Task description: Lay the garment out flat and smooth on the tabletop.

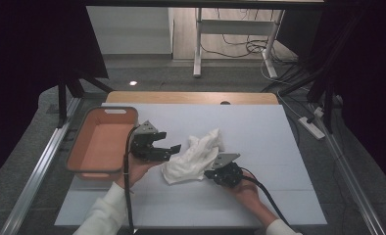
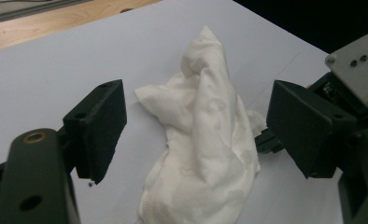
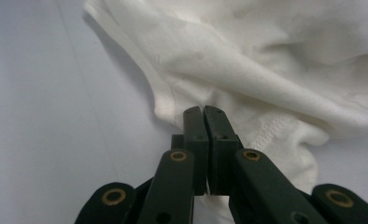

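A crumpled white cloth [image 1: 196, 156] lies in the middle of the white table top [image 1: 259, 132]. My left gripper [image 1: 174, 152] is held just left of it, open, its jaws wide apart in the left gripper view [image 2: 201, 126] with the cloth [image 2: 205, 140] lying ahead between them, untouched. My right gripper [image 1: 209, 172] sits low at the cloth's right lower edge. In the right gripper view its jaws [image 3: 204, 112] are pressed together on the hemmed edge of the cloth [image 3: 266, 60]. The left gripper view also catches the right gripper [image 2: 265, 140] at the cloth's side.
An orange basket with a grey rim [image 1: 83, 169] stands at the table's left edge, right beside the left hand. Bare white table top stretches to the right and toward the near edge. Beyond the table's far wooden edge are desk legs and cables on the floor.
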### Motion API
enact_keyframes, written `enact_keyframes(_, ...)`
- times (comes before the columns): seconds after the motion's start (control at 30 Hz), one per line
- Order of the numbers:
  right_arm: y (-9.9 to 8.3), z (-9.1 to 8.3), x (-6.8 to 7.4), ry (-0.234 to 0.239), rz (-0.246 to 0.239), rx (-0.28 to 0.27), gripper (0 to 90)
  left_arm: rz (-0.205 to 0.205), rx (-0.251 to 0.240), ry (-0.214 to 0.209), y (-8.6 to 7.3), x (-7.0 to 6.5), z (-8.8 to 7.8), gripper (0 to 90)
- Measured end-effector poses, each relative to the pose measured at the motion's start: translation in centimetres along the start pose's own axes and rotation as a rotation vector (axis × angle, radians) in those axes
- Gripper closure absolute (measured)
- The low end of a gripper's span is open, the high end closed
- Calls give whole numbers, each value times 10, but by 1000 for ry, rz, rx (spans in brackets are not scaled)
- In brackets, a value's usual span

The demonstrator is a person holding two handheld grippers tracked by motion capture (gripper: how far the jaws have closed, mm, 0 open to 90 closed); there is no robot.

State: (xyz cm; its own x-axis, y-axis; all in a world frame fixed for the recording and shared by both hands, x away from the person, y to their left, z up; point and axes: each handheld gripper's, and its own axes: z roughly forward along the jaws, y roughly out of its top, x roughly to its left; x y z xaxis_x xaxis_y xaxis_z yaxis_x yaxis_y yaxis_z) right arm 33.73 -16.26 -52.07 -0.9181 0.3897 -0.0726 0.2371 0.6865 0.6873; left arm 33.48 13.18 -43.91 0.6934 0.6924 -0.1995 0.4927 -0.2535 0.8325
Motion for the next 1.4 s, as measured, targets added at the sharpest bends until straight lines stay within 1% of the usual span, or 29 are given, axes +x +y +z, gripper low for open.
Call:
enact_keyframes(0.07, 1, -7, 1, -2, 2, -23, 883, 9, 8, -6, 0, -1, -2, 207)
enact_keyframes(0.1, 1, -11, 1, -5, -5, -34, 883, 16, 15, -4, -1, -2, -2, 206)
enact_keyframes(0.27, -4, -29, 2, -15, 4, -87, 884, 66, 68, -4, -9, -7, -3, 206)
enact_keyframes(0.33, -5, -34, 2, -13, 18, -104, 884, 83, 92, -12, -14, -9, -2, 209)
enact_keyframes(0.4, -7, -39, 1, -3, 34, -122, 884, 95, 111, -28, -18, -13, 0, 216)
enact_keyframes(0.43, -7, -41, 1, -5, 33, -126, 884, 104, 121, -35, -20, -16, 1, 216)
enact_keyframes(0.5, -7, -43, 1, -11, 29, -126, 884, 121, 140, -45, -24, -19, 5, 219)
enact_keyframes(0.57, -8, -44, 0, -10, 34, -129, 884, 129, 157, -53, -27, -21, 8, 220)
enact_keyframes(0.7, -10, -44, -1, -9, 37, -126, 883, 141, 195, -48, -35, -23, 14, 224)
enact_keyframes(0.77, -10, -43, -2, -8, 38, -123, 882, 152, 200, -44, -38, -23, 14, 238)
enact_keyframes(0.97, -11, -42, -3, -7, 44, -118, 882, 172, 220, -57, -44, -28, 15, 247)
enact_keyframes(1.1, -12, -42, -3, -9, 45, -113, 882, 200, 251, -84, -49, -33, 17, 259)
enact_keyframes(1.17, -12, -41, -3, -8, 46, -110, 882, 210, 269, -89, -52, -34, 20, 266)
enact_keyframes(1.27, -12, -40, -4, -7, 48, -104, 881, 208, 282, -67, -56, -34, 26, 267)
enact_keyframes(1.4, -12, -40, -4, -6, 49, -103, 881, 230, 304, -20, -60, -34, 32, 267)
